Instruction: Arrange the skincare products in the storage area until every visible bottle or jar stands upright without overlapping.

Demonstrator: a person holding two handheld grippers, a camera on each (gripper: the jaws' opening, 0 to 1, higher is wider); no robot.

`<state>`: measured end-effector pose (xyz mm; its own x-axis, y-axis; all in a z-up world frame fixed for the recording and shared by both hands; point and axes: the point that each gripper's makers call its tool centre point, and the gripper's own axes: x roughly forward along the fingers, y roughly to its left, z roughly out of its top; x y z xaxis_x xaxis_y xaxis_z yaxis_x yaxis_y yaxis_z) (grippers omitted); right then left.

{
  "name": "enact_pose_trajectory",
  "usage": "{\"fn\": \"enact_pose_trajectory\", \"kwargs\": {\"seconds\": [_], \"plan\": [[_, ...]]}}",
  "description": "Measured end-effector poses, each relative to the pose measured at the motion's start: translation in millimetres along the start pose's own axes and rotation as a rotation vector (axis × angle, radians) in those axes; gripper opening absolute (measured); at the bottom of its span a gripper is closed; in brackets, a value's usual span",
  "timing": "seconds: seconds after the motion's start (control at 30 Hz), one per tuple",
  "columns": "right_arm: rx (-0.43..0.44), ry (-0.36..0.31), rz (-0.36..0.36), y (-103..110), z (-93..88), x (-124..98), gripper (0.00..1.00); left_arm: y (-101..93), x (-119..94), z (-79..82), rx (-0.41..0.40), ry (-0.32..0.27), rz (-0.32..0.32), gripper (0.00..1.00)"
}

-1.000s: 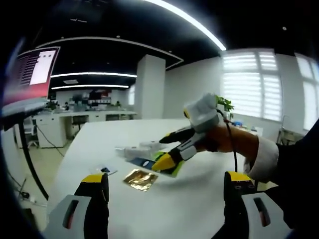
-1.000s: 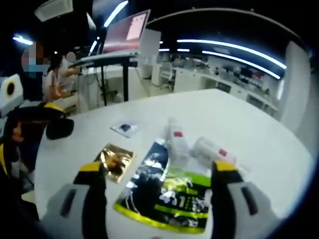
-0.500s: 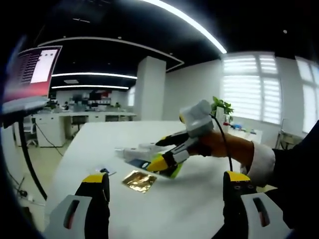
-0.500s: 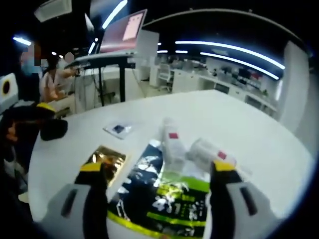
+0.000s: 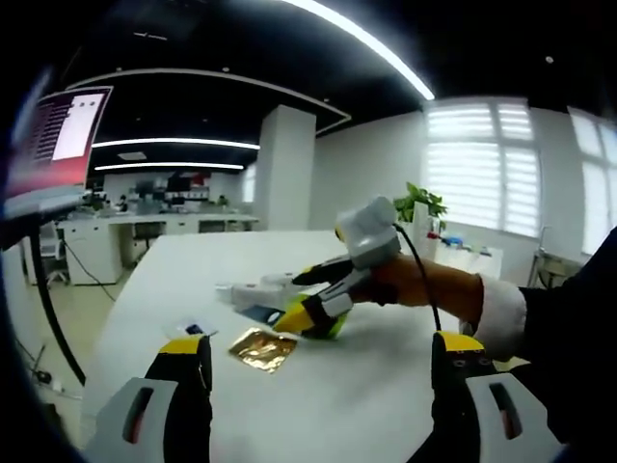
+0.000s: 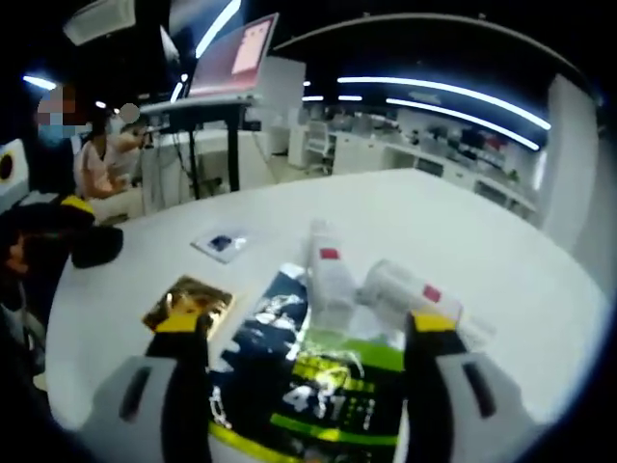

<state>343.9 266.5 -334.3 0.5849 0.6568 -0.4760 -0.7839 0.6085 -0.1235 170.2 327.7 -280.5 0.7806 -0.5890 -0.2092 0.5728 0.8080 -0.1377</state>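
While the right gripper [image 6: 301,338] holds its jaws spread, two white bottles [image 6: 330,275] lie on their sides just beyond them on the white surface [image 6: 501,260], resting against a dark green-edged pouch [image 6: 299,381] between the jaws. One gold sachet [image 6: 188,301] and one small blue packet [image 6: 222,243] lie left. The left gripper [image 5: 323,362] hangs near, jaws spread, holding nothing.

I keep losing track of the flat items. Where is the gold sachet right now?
In the right gripper view the gold sachet lies flat on the white table, just left of the dark-and-green pouch and nearer than the small blue-printed packet.
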Motion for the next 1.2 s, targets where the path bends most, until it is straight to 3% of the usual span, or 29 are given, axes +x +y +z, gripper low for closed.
{"fn": "enact_pose_trajectory", "kwargs": {"seconds": [0.67,1.2], "plan": [[-0.008,0.011,-0.008,-8,-5.0,14,0.78,-0.8,1,-0.1,0.000,0.001,-0.006,0.97],[-0.030,-0.009,0.024,-1,6.3,21,0.71,4.7,1,-2.3,-0.007,0.004,0.003,0.96]]}}
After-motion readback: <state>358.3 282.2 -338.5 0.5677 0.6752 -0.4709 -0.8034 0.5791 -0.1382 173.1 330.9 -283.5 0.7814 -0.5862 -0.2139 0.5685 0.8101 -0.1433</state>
